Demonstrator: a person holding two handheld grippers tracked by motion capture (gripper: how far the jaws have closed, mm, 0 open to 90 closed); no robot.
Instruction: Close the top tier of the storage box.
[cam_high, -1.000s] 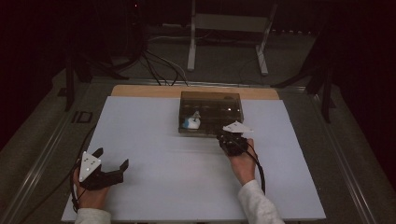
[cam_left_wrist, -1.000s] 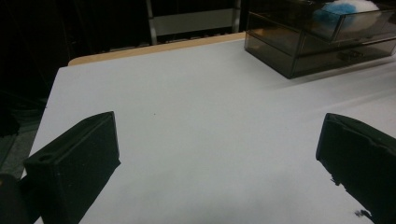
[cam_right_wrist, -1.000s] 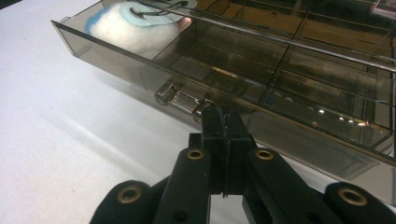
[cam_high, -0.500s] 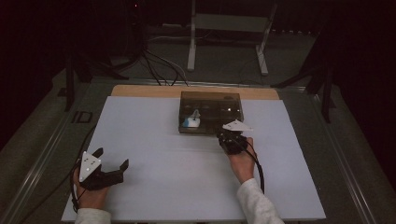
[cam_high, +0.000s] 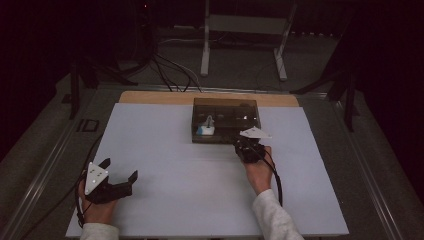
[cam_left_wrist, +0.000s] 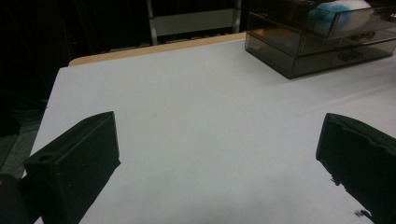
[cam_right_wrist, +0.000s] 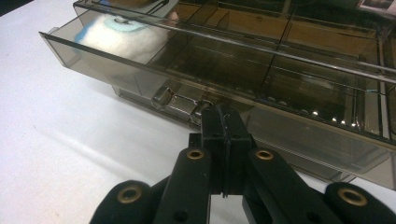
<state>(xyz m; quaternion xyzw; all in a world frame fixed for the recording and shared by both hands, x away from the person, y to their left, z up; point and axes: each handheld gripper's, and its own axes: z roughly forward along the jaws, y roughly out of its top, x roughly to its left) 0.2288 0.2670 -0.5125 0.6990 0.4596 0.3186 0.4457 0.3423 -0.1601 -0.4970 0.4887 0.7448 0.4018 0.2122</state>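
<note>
Your right gripper (cam_high: 243, 144) sits clenched at the front edge of the smoky drawer box (cam_high: 226, 106) in the high view, jaws pressed together with nothing seen between them, its grey plate just over the box's near wall. Compared with a second ago, nothing has shifted: your right hand is in the same spot, the box is in the same place at the far middle of the white table (cam_high: 165, 150), and the white-and-blue object (cam_high: 205, 128) lies in its left part as before. Your left gripper (cam_high: 118, 174) rests near the table's left corner, well apart from the box, jaws spread wide, unchanged from the earlier frames

From your left gripper view, the two black jaws stand released with bare table between them, and the drawer box (cam_left_wrist: 299, 51) sits far off at the upper right

From your right gripper view, the jaws meet tight just beside the clear drawer handle (cam_right_wrist: 180, 103); whether they touch it you cannot tell. The upper drawer (cam_right_wrist: 154, 51) is pulled out, holding the white-and-blue object (cam_right_wrist: 123, 35)
</note>
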